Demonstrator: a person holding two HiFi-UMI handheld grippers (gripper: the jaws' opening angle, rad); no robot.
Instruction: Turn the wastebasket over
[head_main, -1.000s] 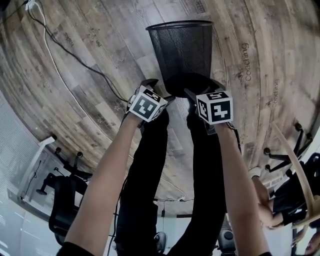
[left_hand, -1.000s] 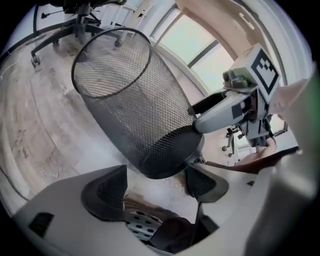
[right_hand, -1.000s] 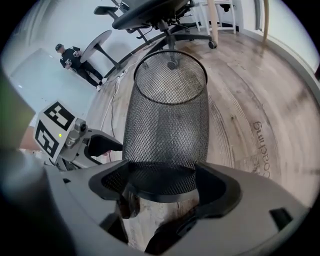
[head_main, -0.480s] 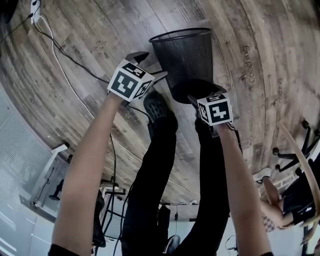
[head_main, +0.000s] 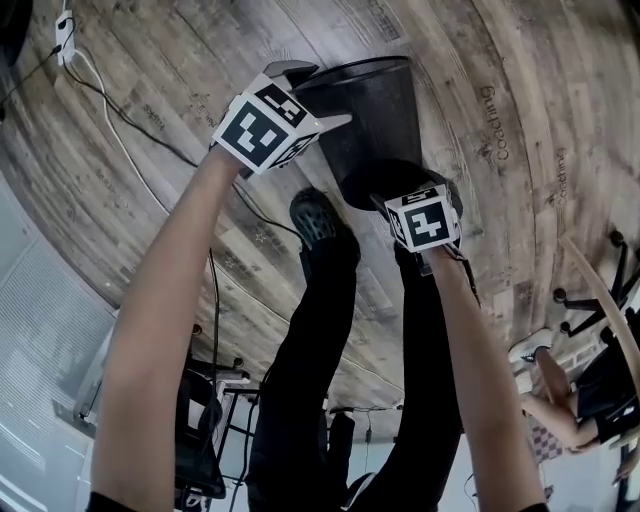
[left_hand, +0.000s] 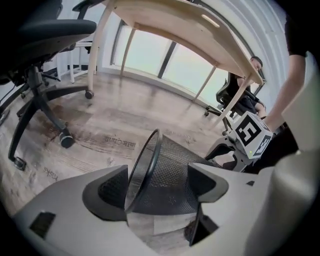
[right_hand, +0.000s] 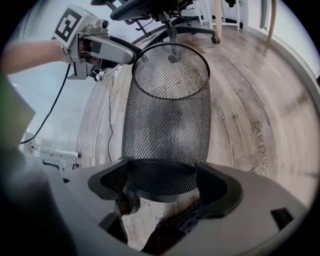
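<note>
A black wire-mesh wastebasket hangs tilted over the wood floor, its rim away from me and its round base towards me. My left gripper is up at the rim. In the left gripper view its jaws stand wide apart, with the rim and mesh wall between them. My right gripper is at the base. In the right gripper view the base fills the gap between the pads, which hold it. Across the basket, that view also shows the left gripper touching the rim.
A cable runs over the floor at left. My legs and a shoe are just under the basket. An office chair and a wooden table stand beyond it. Another seated person is at the right.
My left gripper has gone from beside the base up to the rim. The basket has tipped a little while the right gripper stays at its base.
</note>
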